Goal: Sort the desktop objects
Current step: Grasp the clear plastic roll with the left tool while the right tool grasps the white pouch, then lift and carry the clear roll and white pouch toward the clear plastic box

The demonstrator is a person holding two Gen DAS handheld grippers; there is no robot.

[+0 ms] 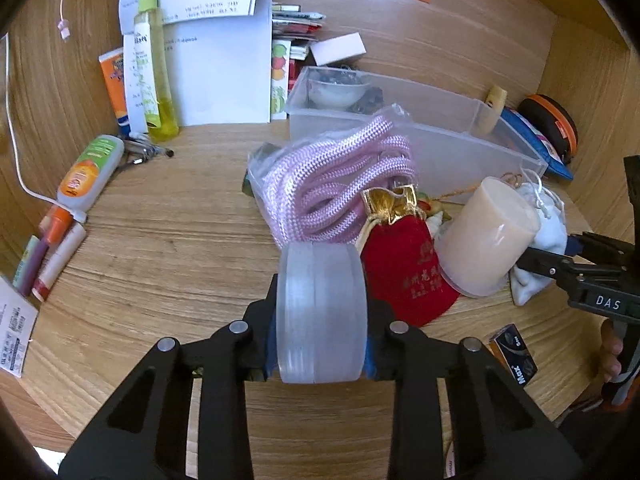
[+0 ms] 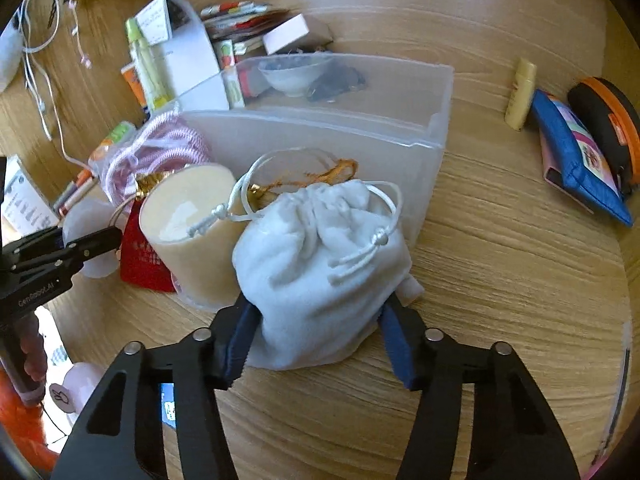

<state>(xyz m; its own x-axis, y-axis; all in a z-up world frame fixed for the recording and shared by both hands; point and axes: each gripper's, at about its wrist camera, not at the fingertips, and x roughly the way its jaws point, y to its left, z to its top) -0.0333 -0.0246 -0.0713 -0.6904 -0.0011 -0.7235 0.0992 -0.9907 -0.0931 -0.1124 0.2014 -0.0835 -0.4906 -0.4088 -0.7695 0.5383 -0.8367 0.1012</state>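
Observation:
My left gripper (image 1: pixel 324 300) is shut on a translucent roll of tape (image 1: pixel 320 328), held on edge just above the wooden desk. My right gripper (image 2: pixel 319 304) is shut on a white drawstring pouch (image 2: pixel 320 248), its blue pads pressing into both sides of the pouch's lower half. The pouch leans against a beige cylinder (image 2: pixel 192 232) that lies tilted beside a red velvet pouch (image 1: pixel 404 272). In the left wrist view the right gripper (image 1: pixel 532 258) comes in from the right edge. Behind these lie a bagged pink rope (image 1: pixel 332 184) and a clear plastic bin (image 2: pixel 360 132).
A white bowl (image 1: pixel 338 90) and dark items sit in the bin. Papers, a yellow spray bottle (image 1: pixel 154 64), tubes and pens crowd the left. A blue wallet (image 2: pixel 576 160), an orange-rimmed case (image 2: pixel 604 120) and a small yellow bottle (image 2: pixel 520 94) lie on the right. Wooden walls enclose the desk.

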